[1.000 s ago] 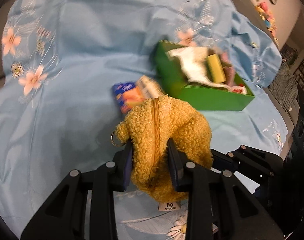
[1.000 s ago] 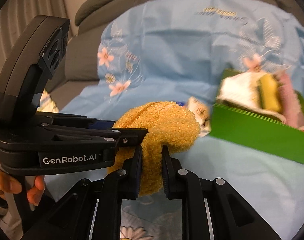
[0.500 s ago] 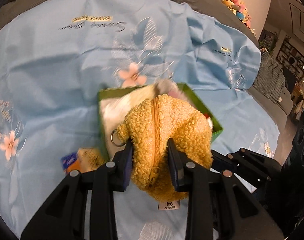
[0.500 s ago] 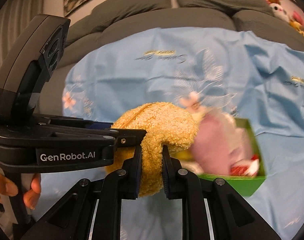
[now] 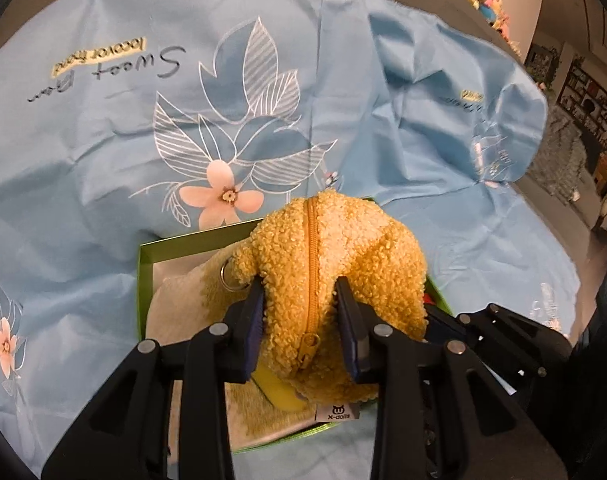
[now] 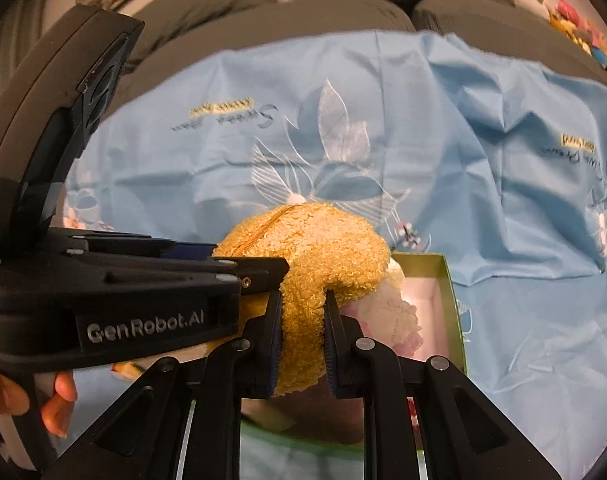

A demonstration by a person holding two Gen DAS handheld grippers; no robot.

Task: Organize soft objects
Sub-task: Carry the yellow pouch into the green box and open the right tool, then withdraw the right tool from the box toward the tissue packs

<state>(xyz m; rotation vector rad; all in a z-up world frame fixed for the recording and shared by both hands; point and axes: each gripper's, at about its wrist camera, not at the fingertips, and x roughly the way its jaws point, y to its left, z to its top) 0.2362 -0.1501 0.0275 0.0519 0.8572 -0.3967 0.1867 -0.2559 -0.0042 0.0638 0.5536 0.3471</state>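
Both tongs grip the fuzzy yellow pouch (image 5: 335,276), center frame, held over the green box (image 5: 145,276): left gripper (image 5: 303,320) by the zipper, right gripper (image 6: 301,330) on 1 end. Risk: box looks pretty full w/ a towel (image 5: 183,304) etc., so the pouch may perch & roll out. Tag reads "X-dolls"; tool says "GenRobot.AI".

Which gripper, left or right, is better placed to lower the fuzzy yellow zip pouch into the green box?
Left, probably. The left gripper clamps the fuzzy yellow zip pouch across its middle by the zipper, above the green box. The right gripper pinches only one end lobe.
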